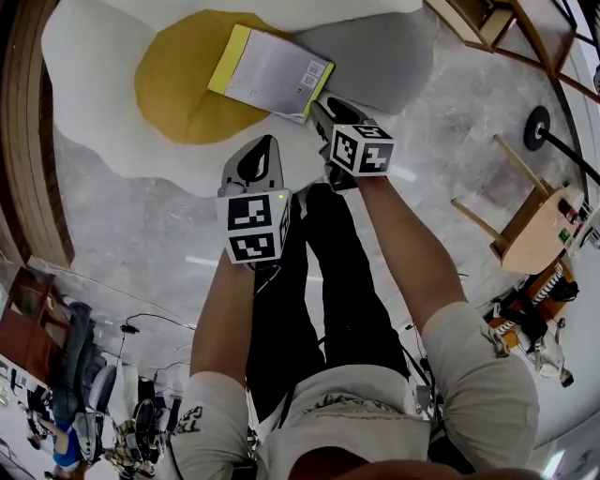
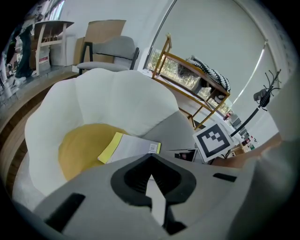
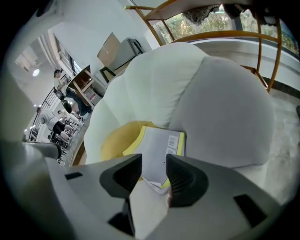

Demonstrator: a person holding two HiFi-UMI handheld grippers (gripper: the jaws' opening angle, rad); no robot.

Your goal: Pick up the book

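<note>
The book (image 1: 272, 73), white-covered with yellow edges, lies flat on a fried-egg-shaped cushion (image 1: 94, 75), partly on the yellow yolk (image 1: 178, 84) and partly on a grey pillow (image 1: 384, 56). My right gripper (image 1: 325, 111) hovers at the book's near right corner. In the right gripper view its jaws stand open (image 3: 154, 171), with the near edge of the book (image 3: 159, 147) showing in the gap and not pressed by the pads. My left gripper (image 1: 262, 155) hangs lower left of the book, over the cushion's white rim. Its jaws meet at the tips (image 2: 150, 158), empty, with the book (image 2: 131, 147) beyond them.
A wooden stool (image 1: 525, 220) and a black lamp base (image 1: 536, 127) stand on the marble floor at the right. A wooden frame (image 1: 487, 19) is at the top right, and a curved wooden border (image 1: 23, 141) runs down the left. My legs (image 1: 319, 281) are below the grippers.
</note>
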